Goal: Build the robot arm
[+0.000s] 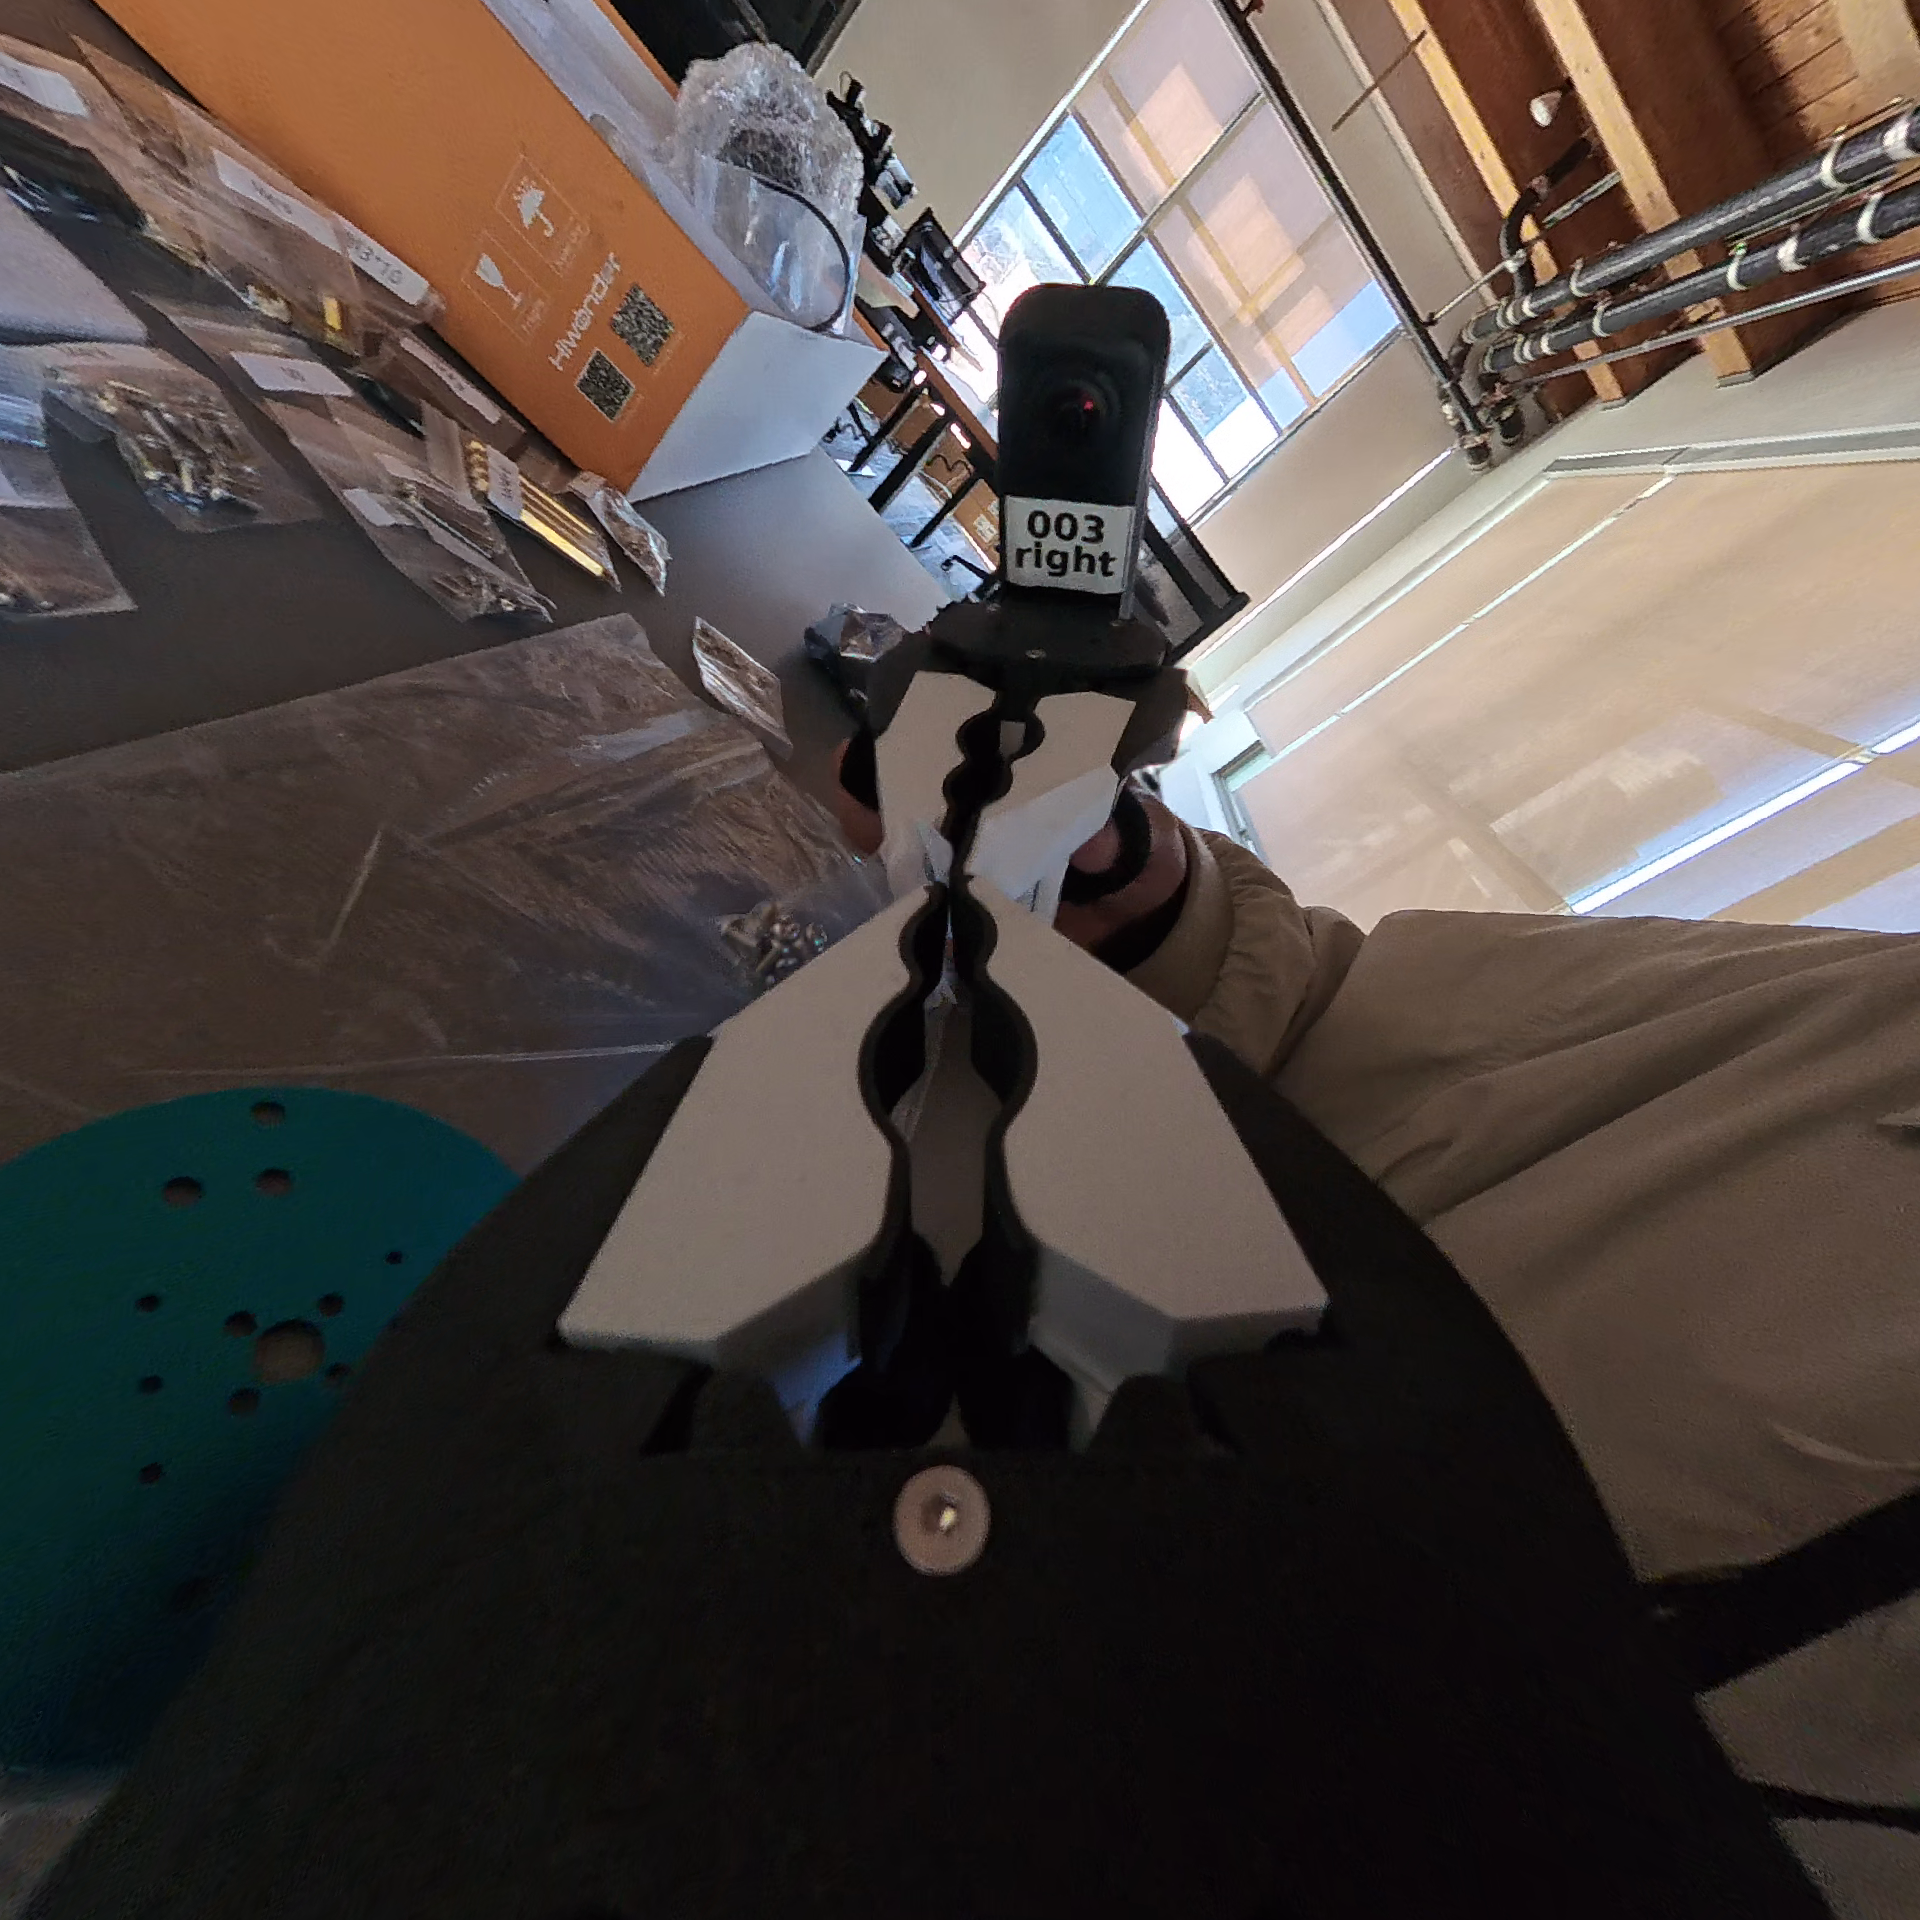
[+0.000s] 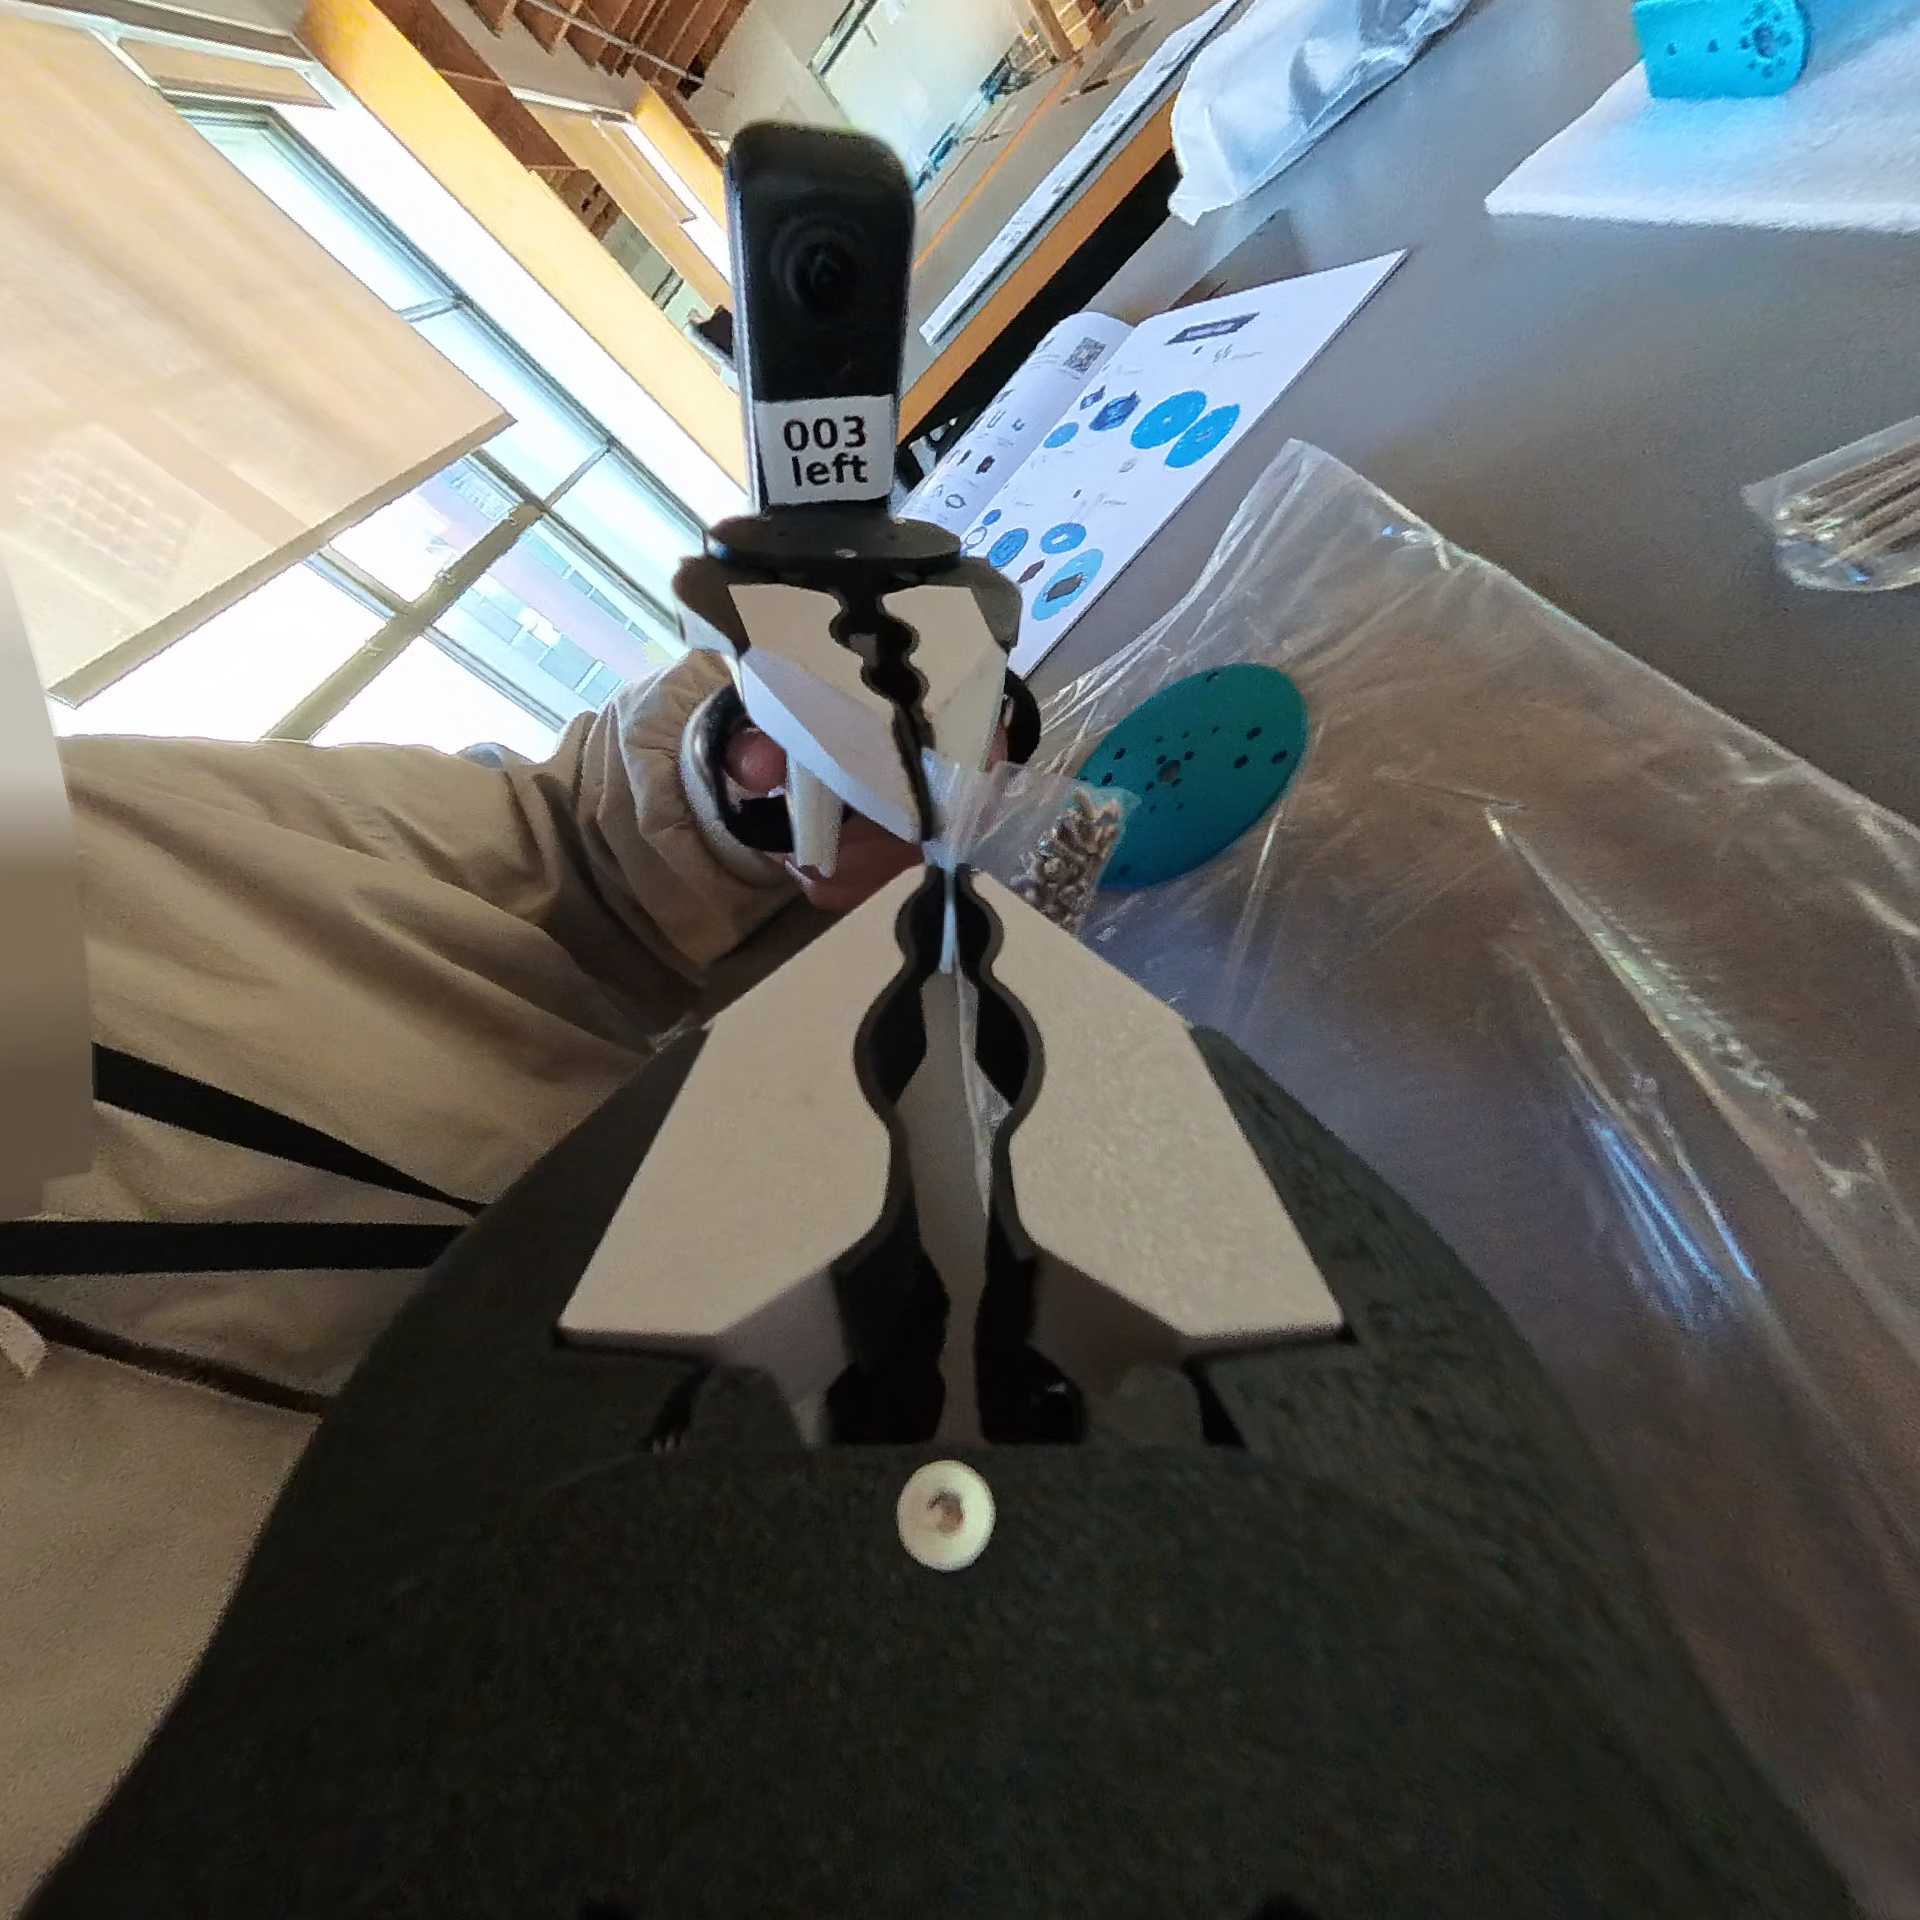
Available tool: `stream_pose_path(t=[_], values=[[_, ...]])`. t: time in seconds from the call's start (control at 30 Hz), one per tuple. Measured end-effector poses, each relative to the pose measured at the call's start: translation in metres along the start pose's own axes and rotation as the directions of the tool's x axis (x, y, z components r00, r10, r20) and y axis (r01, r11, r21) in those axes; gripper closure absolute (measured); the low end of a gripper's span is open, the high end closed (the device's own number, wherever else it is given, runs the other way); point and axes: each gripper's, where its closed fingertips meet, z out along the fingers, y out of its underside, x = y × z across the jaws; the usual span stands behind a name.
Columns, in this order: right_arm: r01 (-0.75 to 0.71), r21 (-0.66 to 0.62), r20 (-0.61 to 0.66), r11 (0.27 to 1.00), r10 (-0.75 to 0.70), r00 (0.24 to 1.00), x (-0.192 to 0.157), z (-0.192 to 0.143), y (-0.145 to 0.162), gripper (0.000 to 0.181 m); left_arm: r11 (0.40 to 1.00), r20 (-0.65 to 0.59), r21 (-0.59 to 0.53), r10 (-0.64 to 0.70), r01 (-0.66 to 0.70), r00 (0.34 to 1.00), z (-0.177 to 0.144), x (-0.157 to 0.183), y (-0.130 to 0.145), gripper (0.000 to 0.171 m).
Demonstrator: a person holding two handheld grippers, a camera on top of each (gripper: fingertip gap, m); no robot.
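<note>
Grey surface (image 2: 1558,343) fills the right of the right wrist view and the left of the left wrist view, under tall windows and wooden ceiling beams. Both grippers meet tip to tip at frame centre, each pinching the top edge of one small clear bag (image 2: 1023,821) of screws (image 2: 1075,857).

Left gripper (image 1: 948,902) has its jaws closed on the bag's edge; a strip of white plastic runs down between its fingers (image 1: 1091,1039). Right gripper (image 2: 945,883) likewise has its jaws closed on the same edge, facing the other way. The bag hangs between them above a large plastic sheet (image 2: 1507,935), its screws bunched at the low end.

Around it: a teal disc (image 2: 1195,774) with holes lies on the sheet just past the bag; an open booklet (image 2: 1143,436) sits further up; another bag of long screws (image 2: 1849,520) is at the right edge. In the left wrist view, an orange box (image 1: 436,229) and rows of small parts packets (image 1: 187,447) occupy the upper left.

Whether the bag's seal is open cannot be told.
</note>
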Motion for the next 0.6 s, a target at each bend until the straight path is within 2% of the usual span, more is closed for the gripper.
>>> stream_pose_path(t=[0.2, 0.37, 0.6], values=[[0.002, 0.045, -0.069, 0.999, 0.002, 0.998, 0.009, -0.004, -0.007, 0.181, 1.0, 0.047, -0.001, 0.03, -0.03, 0.998, 0.002, -0.005, 0.0, 0.167], [0.057, 0.033, -0.12, 0.998, -0.052, 0.991, 0.009, -0.004, -0.008, 0.181, 0.998, 0.098, -0.012, 0.06, -0.059, 0.993, 0.003, -0.011, 0.002, 0.171], [0.061, 0.034, -0.153, 0.998, -0.055, 0.987, 0.013, -0.005, -0.008, 0.181, 0.997, 0.122, -0.023, 0.072, -0.07, 0.99, 0.003, -0.014, 0.003, 0.171]])
